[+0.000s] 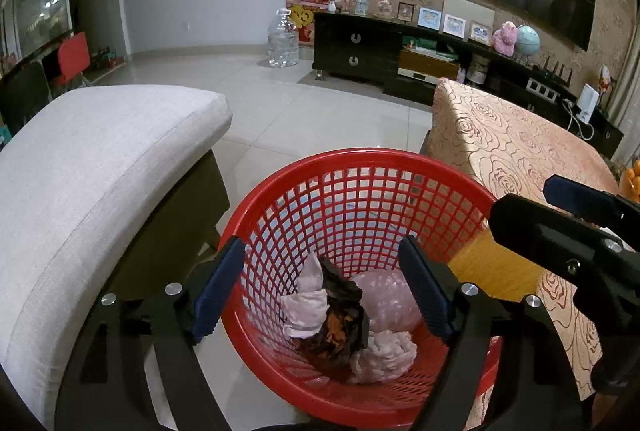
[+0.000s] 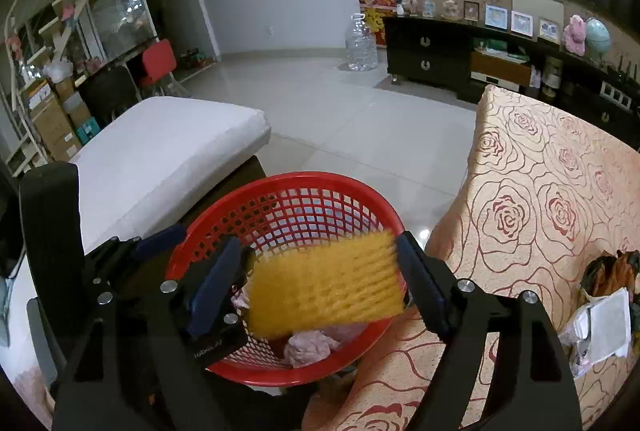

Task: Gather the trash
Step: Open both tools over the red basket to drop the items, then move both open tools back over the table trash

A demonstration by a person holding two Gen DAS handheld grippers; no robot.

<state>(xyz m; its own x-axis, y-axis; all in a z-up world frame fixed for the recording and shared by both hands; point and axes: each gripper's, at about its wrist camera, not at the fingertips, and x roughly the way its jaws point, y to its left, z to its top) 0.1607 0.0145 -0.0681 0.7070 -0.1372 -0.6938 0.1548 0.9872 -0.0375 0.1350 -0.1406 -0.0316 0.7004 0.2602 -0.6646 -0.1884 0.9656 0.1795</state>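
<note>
A red mesh basket stands on the floor between the sofa and the table. It holds crumpled white tissues, a dark wrapper and a pale plastic bag. My left gripper is open and empty, right above the basket. My right gripper is over the basket with a yellow foam fruit net between its fingers; the net looks blurred and may be loose. The right gripper also shows in the left wrist view. More trash lies on the table.
A grey sofa cushion is on the left. A table with a rose-patterned cloth is on the right. Beyond are a tiled floor, a big water bottle and a dark TV cabinet.
</note>
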